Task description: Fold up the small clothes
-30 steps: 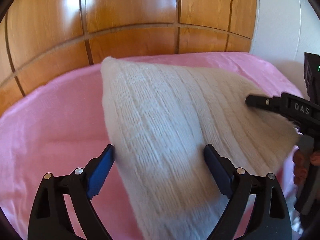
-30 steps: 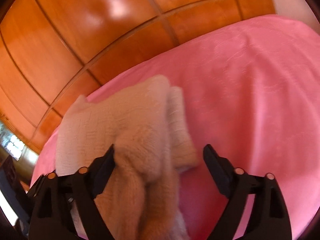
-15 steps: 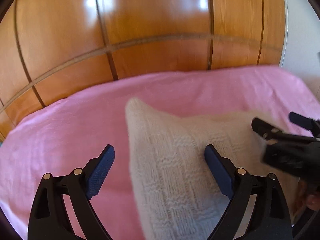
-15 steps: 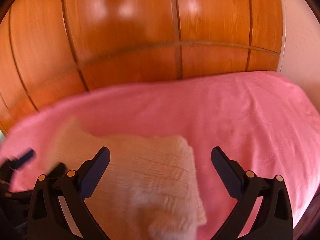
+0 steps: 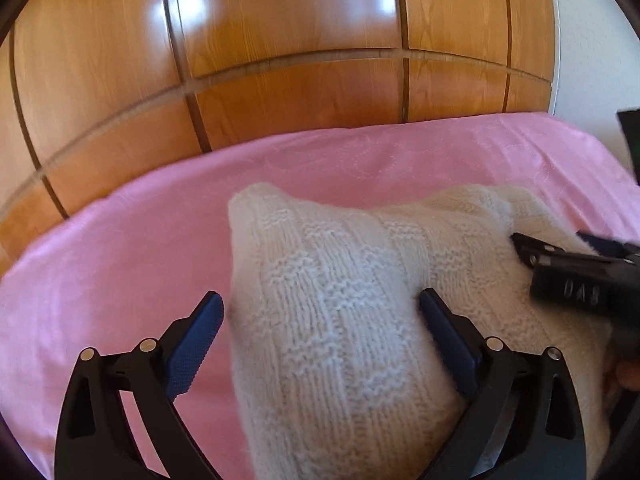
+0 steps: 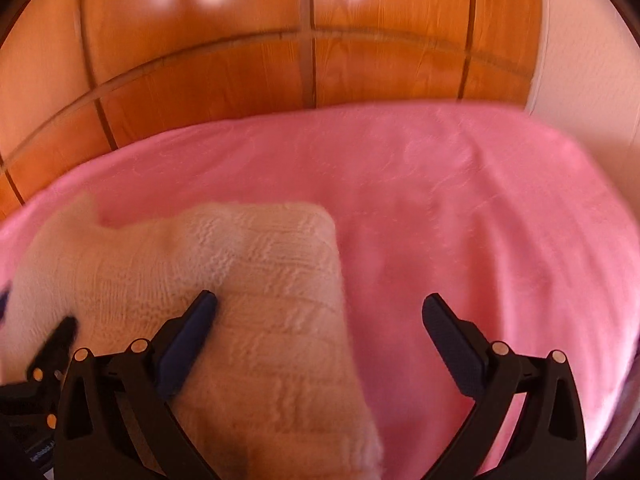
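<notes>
Both tools stand wide over the bed, and we have hold of nothing with either. Our left tool [image 5: 320,312] is spreading its jaws at this moment; the near corner of the cream knitted garment [image 5: 360,320] bulges up between its blue ribbed pads [image 5: 192,344], and we cannot tell whether the right-hand pad brushes the wool. Our right tool [image 6: 320,312] has its jaws at full spread, the left pad over the garment's [image 6: 240,300] right part and the right pad over bare sheet, with the garment's right edge between them.

We see the garment as a thick, soft, fuzzy wool knit, worked in vertical bands of plain stitch alternating with bumpy textured blocks. It lies folded into a plump packet with rounded corners, resting on the pink sheet [image 5: 120,260], towards the near side of the bed. One corner of it points up and away toward the headboard. The sheet is smooth cotton-like cloth with faint creases, pulled flat over the mattress.

Behind the garment rises a glossy orange-brown wooden headboard [image 5: 280,60], divided by dark grooves into rectangular panels and catching bright window glare. To the right of the headboard is a plain white wall [image 5: 588,40].

We hold both tools tilted downward toward the garment, side by side; in the left view the right tool [image 5: 552,248] comes in from the right, its black tips over the garment's far right part, blurred.
</notes>
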`<state>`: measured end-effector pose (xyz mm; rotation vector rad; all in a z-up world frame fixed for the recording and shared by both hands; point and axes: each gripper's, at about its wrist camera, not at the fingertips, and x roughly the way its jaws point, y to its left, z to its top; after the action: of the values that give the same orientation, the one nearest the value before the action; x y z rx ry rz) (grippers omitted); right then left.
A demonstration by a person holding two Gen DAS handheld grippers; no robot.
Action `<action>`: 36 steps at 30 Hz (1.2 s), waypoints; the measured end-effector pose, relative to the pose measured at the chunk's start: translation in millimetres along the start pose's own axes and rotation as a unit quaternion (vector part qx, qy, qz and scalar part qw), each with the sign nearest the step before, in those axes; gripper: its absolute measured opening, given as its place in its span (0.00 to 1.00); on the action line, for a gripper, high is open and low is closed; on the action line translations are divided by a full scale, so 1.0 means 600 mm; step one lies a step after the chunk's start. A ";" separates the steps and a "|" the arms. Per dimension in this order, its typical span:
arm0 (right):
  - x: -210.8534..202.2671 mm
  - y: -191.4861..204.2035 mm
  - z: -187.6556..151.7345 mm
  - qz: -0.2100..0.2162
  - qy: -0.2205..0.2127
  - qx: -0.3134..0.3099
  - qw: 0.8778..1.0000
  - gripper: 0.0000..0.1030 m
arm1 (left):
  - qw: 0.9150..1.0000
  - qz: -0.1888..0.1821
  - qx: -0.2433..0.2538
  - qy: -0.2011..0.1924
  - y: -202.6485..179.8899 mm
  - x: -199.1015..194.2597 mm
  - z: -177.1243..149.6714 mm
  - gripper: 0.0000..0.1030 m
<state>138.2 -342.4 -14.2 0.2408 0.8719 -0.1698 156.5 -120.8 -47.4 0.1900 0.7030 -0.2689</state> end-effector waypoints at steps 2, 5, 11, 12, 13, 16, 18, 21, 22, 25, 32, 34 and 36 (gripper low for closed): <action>0.013 -0.027 0.004 0.050 0.014 0.038 0.998 0.98 | 1.000 0.008 0.006 -0.018 -0.005 -0.010 -0.011 0.94; 0.011 -0.042 0.000 0.075 0.007 0.055 0.996 0.98 | 0.999 0.011 0.000 -0.036 -0.008 -0.032 -0.024 0.94; -0.020 -0.019 -0.009 0.030 -0.038 0.033 0.998 0.98 | 0.997 -0.020 -0.045 -0.051 0.005 -0.088 -0.065 0.94; -0.025 -0.015 -0.011 0.021 -0.044 0.029 0.998 0.98 | 0.997 -0.028 -0.051 -0.049 0.008 -0.096 -0.076 0.94; -0.029 -0.012 -0.012 0.015 -0.050 0.025 0.998 0.98 | 0.997 -0.031 -0.054 -0.047 0.009 -0.099 -0.082 0.94; -0.042 -0.004 -0.021 -0.003 -0.064 0.016 0.998 0.98 | 0.997 -0.037 -0.061 -0.041 0.011 -0.107 -0.096 0.94; -0.047 -0.001 -0.023 -0.012 -0.071 0.012 0.997 0.98 | 0.996 -0.039 -0.063 -0.039 0.011 -0.110 -0.101 0.94; -0.056 0.005 -0.031 -0.026 -0.083 0.007 0.996 0.98 | 0.996 -0.043 -0.068 -0.030 0.012 -0.112 -0.103 0.94; -0.058 0.006 -0.032 -0.028 -0.085 0.005 0.996 0.98 | 0.996 -0.044 -0.071 -0.028 0.013 -0.113 -0.104 0.94; -0.067 0.004 -0.038 -0.028 -0.084 0.006 0.996 0.98 | 0.995 -0.053 -0.082 -0.021 0.019 -0.120 -0.107 0.95; -0.126 -0.018 -0.057 0.005 -0.060 0.040 0.997 0.98 | 0.995 -0.048 -0.082 -0.035 0.031 -0.147 -0.135 0.96; -0.155 -0.022 -0.080 0.028 -0.072 0.042 0.996 0.98 | 0.995 -0.051 -0.075 -0.032 0.031 -0.145 -0.143 0.96; -0.161 -0.022 -0.104 0.026 -0.061 0.030 0.997 0.98 | 0.995 -0.057 -0.082 -0.028 0.036 -0.141 -0.147 0.96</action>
<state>28.2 -333.1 20.3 0.3066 0.7397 -0.1600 47.4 -62.2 -55.9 -0.0138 0.6779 -0.3230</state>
